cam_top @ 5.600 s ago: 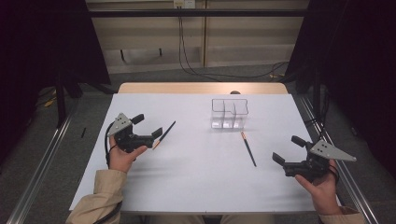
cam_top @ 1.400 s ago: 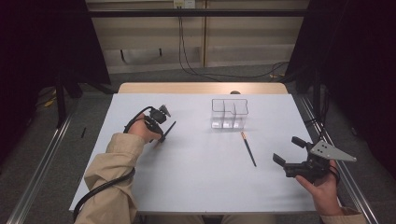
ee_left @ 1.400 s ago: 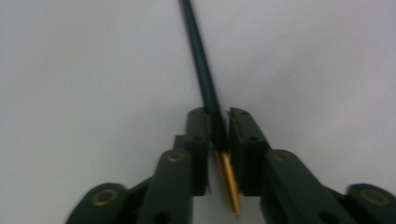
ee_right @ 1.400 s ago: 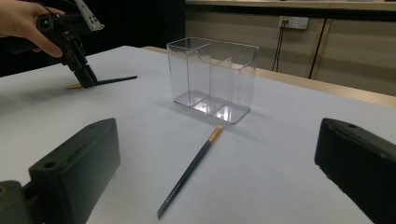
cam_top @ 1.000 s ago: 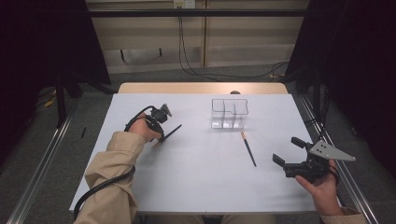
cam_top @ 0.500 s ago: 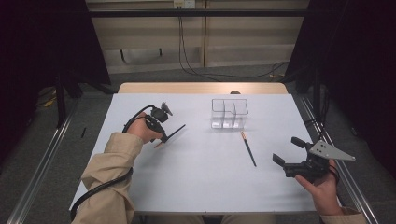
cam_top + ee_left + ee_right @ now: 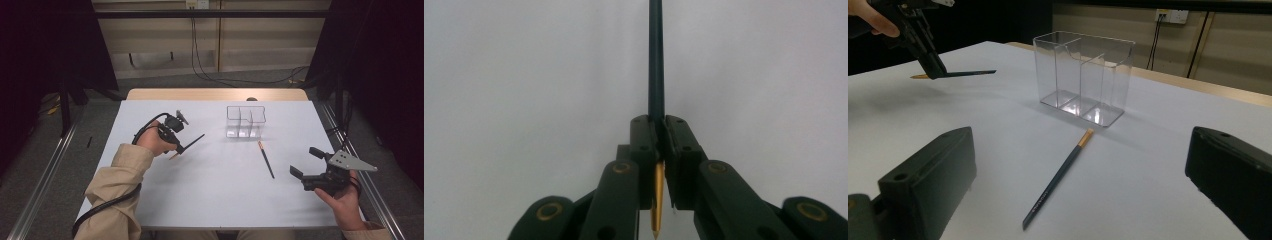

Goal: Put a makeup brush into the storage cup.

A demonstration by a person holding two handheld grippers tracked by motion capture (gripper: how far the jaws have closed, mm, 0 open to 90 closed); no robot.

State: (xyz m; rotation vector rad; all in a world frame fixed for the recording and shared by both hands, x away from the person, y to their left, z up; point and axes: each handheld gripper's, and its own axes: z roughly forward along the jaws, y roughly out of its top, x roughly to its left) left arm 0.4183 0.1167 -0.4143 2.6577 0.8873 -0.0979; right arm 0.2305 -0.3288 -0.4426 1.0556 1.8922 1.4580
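Nearest me, right of the clear three-compartment plastic box [image 7: 245, 121], the right gripper [image 7: 306, 162] waits with jaws spread, while left of the box the left gripper [image 7: 176, 148] pinches a dark gold-tipped pencil [image 7: 192, 143], lifted and seemingly next to be carried boxward.

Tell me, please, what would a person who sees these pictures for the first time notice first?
Probably the left gripper, shut on a dark pencil and holding it clear of the white table on its left side. Next comes the clear three-compartment holder standing toward the far middle, with a second pencil lying flat just in front of it. The right gripper waits at the near right, its fingers wide apart.
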